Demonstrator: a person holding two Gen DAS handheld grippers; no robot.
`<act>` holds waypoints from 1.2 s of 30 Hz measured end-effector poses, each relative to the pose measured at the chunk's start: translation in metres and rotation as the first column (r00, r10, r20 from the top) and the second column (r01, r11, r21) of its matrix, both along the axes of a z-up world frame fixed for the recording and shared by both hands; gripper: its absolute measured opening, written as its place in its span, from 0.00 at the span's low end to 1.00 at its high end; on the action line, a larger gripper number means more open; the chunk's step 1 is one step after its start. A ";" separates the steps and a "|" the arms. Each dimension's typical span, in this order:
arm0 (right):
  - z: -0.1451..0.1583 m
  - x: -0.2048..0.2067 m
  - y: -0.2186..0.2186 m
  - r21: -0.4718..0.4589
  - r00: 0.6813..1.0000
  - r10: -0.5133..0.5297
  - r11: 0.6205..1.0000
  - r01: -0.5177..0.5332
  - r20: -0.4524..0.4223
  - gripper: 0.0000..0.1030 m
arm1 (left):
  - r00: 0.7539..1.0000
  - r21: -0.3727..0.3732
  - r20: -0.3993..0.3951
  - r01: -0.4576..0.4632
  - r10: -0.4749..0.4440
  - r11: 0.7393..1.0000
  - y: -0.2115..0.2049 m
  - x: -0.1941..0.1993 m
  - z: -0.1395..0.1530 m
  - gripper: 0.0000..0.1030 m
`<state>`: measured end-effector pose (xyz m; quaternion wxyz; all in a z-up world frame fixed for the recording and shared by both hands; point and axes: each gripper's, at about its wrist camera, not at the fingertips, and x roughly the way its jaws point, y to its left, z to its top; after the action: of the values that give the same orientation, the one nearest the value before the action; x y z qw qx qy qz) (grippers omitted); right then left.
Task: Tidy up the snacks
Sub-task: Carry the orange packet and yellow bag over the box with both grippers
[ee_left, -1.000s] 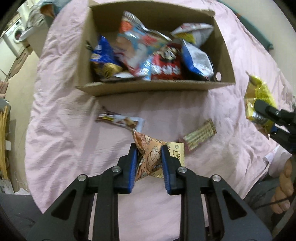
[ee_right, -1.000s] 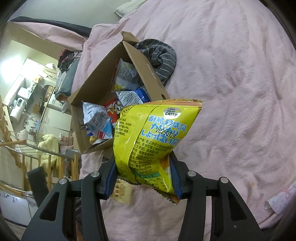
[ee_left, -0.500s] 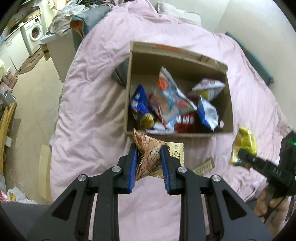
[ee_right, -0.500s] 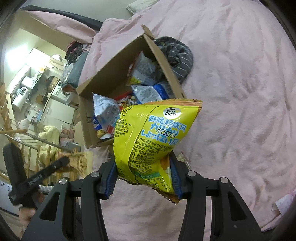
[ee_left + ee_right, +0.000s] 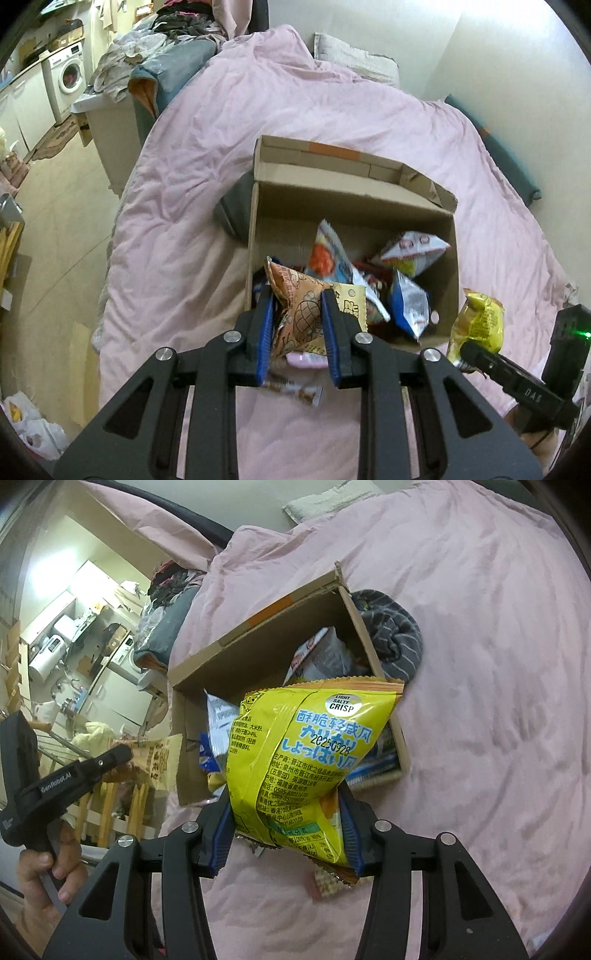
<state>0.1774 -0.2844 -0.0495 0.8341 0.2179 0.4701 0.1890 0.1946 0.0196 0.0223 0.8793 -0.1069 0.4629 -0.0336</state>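
Note:
My left gripper [image 5: 298,325] is shut on an orange snack bag [image 5: 301,308] with cartoon print, held in the air in front of the near left corner of the open cardboard box [image 5: 351,195]. Several snack bags [image 5: 406,299] lie inside the box. My right gripper [image 5: 284,825] is shut on a yellow crisp bag [image 5: 306,746], raised before the box [image 5: 258,642]. In the left wrist view that yellow bag [image 5: 480,321] and the right gripper show at the lower right. The right wrist view shows the left gripper [image 5: 127,758] with its orange bag [image 5: 155,760] at the left.
The box sits on a pink quilt [image 5: 221,129] covering a bed. A brown snack bar [image 5: 295,389] lies on the quilt under my left gripper. A grey striped garment [image 5: 395,638] lies beside the box. A washing machine [image 5: 68,77] and floor lie left of the bed.
My left gripper has risen and drawn back with the orange bag, so the box looks smaller and farther. The right gripper has lifted the yellow bag and rolled toward the box.

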 end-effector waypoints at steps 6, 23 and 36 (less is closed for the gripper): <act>0.001 0.027 0.011 -0.046 0.999 0.036 0.998 -0.035 0.022 0.50 | 1.000 -0.028 -0.003 -0.006 0.006 1.000 -0.003 0.026 -0.014 0.20; -0.040 0.070 0.047 -0.150 0.987 0.147 0.976 -0.156 -0.072 0.50 | 0.993 -0.044 -0.093 0.070 -0.074 0.997 -0.037 0.071 -0.079 0.21; -0.045 0.073 0.045 -0.160 0.982 0.147 0.973 -0.166 -0.122 0.54 | 0.994 -0.016 -0.075 0.081 -0.082 0.997 -0.041 0.068 -0.072 0.42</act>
<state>0.2506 -0.2393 -0.0946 0.8051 0.1184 0.5452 0.2013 0.2627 -0.0217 -0.0498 0.8584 -0.0950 0.4995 -0.0682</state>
